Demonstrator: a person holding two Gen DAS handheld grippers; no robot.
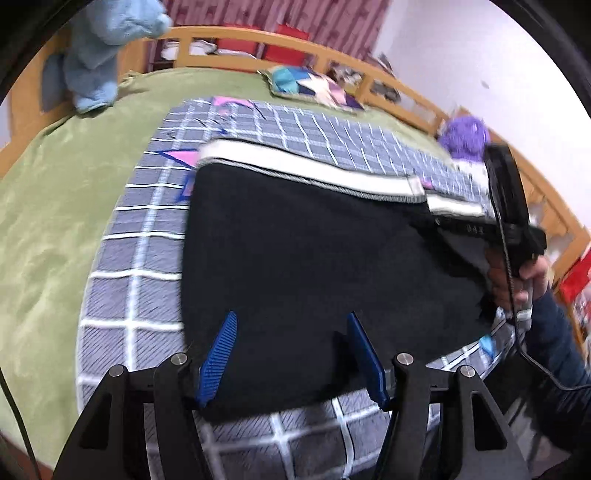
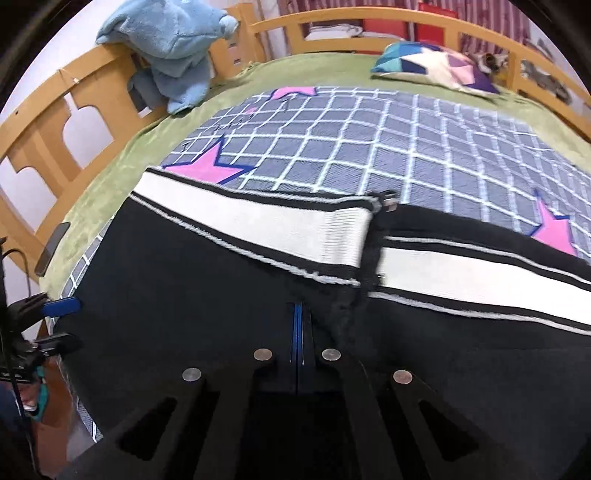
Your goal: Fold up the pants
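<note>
On the bed's checked blanket (image 2: 424, 147), half-folded black pants (image 1: 295, 240) lay; the left gripper (image 1: 291, 354) hovered spread, the right gripper (image 2: 300, 332) pressed together, seemingly empty; another fold probably remained.

My pants (image 2: 207, 295) were black with a white stripe. The blanket (image 2: 406, 147) was grey with white squares and pink stars. The bed cover (image 1: 48, 221) was green. My tool's fingers (image 1: 218, 362) were blue.

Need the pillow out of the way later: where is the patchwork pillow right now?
The patchwork pillow lies at the far right of the green blanket, against the wooden bed rail, beyond the pants.
</note>
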